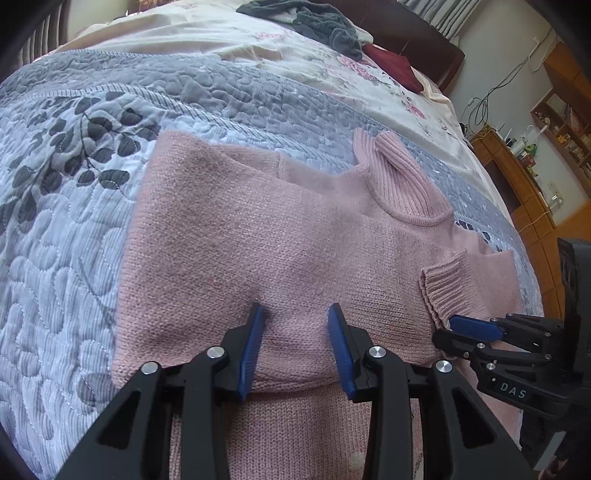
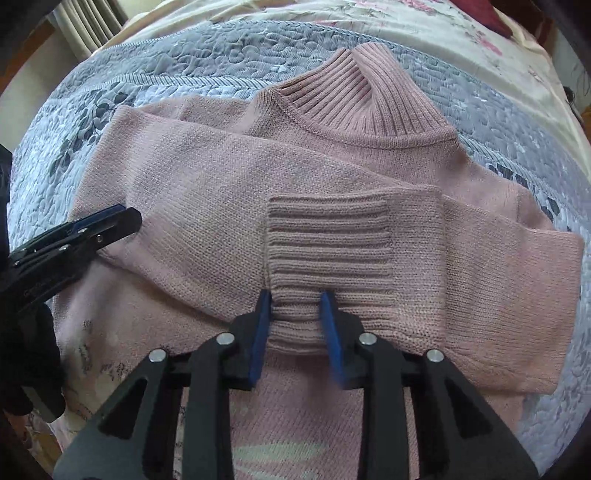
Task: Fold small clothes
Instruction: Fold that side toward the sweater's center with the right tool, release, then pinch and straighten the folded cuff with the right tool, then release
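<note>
A pink knitted sweater [image 1: 258, 229] [image 2: 207, 192] lies flat on a grey-blue quilt [image 1: 55, 221] [image 2: 166, 70], its ribbed high collar [image 1: 399, 177] [image 2: 365, 96] pointing away. Both sleeves are folded across the chest. My left gripper [image 1: 296, 314] [image 2: 129, 221] stands open just over the folded left sleeve, with nothing pinched. My right gripper [image 2: 295, 299] [image 1: 448, 330] is open too, its blue pads on either side of the near edge of the ribbed cuff [image 2: 328, 254] [image 1: 443, 284], which lies flat on the sweater body.
The quilt covers a bed with a floral sheet [image 1: 229, 33] beyond it. A heap of dark grey clothes [image 1: 317, 18] and a dark red garment [image 1: 395, 66] lie at the far end. Wooden shelves [image 1: 554, 129] and cables stand right of the bed.
</note>
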Action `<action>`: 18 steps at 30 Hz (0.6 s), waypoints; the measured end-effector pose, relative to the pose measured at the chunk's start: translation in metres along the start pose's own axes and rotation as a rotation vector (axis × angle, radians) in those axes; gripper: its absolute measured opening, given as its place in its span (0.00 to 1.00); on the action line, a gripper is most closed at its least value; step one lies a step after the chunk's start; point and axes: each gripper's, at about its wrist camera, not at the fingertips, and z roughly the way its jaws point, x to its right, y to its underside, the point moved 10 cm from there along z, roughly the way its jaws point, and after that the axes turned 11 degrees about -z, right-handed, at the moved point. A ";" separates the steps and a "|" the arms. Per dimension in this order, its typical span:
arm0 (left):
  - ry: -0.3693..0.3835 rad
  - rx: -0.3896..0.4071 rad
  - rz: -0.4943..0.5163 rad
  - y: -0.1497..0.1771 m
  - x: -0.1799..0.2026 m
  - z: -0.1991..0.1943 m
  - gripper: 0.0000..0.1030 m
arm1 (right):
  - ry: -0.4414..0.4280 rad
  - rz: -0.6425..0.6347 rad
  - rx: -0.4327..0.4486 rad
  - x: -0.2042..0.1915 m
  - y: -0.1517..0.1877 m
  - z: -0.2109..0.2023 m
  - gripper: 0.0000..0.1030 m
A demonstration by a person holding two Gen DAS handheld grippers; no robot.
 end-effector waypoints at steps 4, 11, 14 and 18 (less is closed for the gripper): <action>-0.003 0.002 0.001 0.000 -0.001 0.000 0.36 | -0.109 0.107 0.066 0.017 -0.002 -0.024 0.09; -0.011 0.002 0.005 -0.001 0.000 0.002 0.36 | -0.199 0.295 0.211 0.080 0.014 -0.085 0.09; -0.016 0.003 0.012 -0.001 0.001 0.003 0.37 | -0.177 0.332 0.218 0.109 0.026 -0.093 0.09; -0.024 0.003 0.022 -0.002 0.003 0.005 0.39 | -0.145 0.375 0.194 0.143 0.048 -0.086 0.09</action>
